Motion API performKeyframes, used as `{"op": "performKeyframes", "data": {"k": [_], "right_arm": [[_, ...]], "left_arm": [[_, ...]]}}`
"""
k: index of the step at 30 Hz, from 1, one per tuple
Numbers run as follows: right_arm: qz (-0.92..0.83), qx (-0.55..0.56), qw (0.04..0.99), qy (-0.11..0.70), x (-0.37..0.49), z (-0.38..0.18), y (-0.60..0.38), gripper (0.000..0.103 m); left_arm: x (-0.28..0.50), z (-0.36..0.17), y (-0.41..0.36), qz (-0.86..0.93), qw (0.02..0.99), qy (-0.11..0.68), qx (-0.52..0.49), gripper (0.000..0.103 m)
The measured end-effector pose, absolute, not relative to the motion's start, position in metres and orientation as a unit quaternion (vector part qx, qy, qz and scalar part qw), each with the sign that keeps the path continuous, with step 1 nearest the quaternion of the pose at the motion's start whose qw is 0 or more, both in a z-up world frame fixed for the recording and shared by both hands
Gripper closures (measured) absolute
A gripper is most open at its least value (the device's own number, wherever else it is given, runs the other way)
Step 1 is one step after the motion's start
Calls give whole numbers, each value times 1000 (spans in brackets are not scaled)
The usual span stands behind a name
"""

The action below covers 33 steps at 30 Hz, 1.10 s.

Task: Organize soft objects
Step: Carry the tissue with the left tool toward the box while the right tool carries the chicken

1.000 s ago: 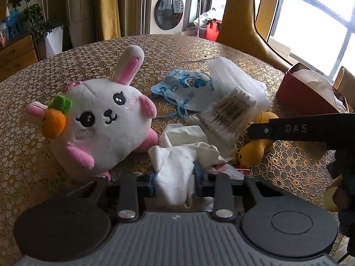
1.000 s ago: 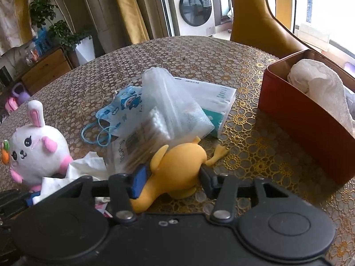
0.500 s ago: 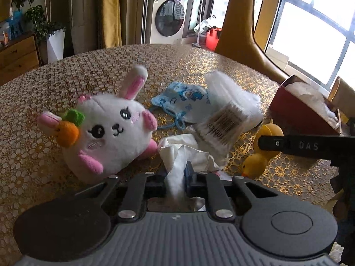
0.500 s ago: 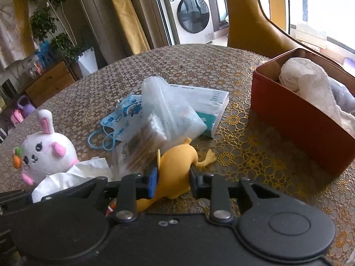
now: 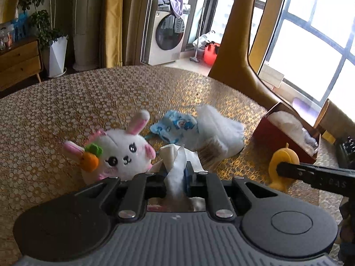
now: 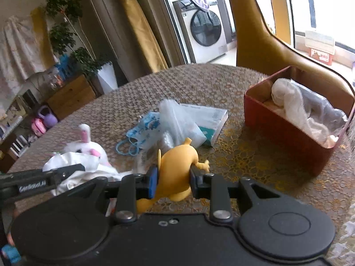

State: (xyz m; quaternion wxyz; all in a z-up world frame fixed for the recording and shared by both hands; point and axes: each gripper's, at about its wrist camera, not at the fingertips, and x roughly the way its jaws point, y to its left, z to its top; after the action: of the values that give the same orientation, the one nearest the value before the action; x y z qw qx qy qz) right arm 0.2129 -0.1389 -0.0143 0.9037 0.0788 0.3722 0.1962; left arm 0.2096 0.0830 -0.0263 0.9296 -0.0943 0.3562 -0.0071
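The person is working both hands at once over the round table (image 5: 66,115). The left gripper (image 5: 176,177) is clamped on a white cloth (image 5: 175,166), pinching it w/ jaws nearly together; the fabric is bunching up thin between the pads and fanning out above them. The right gripper (image 6: 173,177) is squeezing a yellow rubber duck (image 6: 177,166) across its body, w/ the duck looking clear of the tabletop.

Handling, as I'm judging it: the cloth is looking v. light and totally limp, so it's going to drape and trail wherever it's carried. Any fold is giving enough purchase, but a loose end could be dragging over the bunny plush (image 5: 124,153) just beside it. The duck is looking soft and squashy, prob. rubbery, so grippy rather than slippery. It's bulging a bit around the pads, so the fat middle seems the right place to be holding it; the thin neck or tail would likely flex away.

Neither item seems fragile, so firm pressure isn't risking anything.

Still lying on the table: the bunny plush, a blue printed mask (image 6: 144,128), a clear plastic bag (image 6: 177,122) of small bits and a flat tissue pack (image 6: 210,119), all clustered mid-table. The red box (image 6: 288,133) is sitting to the right, well apart from the pile, already holding some white crumpled stuff. I'm guessing that's where both held things are heading.
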Motion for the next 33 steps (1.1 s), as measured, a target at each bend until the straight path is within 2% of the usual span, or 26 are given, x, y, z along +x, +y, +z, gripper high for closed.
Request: {"op": "performKeyframes", "data": {"k": [18,33], "right_arm": [[232,86,910,334,175,40,-182,75],[214,80,921,316,181,58,-224,75]], "left_arm": [[192,46,35,-73,940,322,-85,89],[225,80,-27,-128,939,315,-54,89]]}}
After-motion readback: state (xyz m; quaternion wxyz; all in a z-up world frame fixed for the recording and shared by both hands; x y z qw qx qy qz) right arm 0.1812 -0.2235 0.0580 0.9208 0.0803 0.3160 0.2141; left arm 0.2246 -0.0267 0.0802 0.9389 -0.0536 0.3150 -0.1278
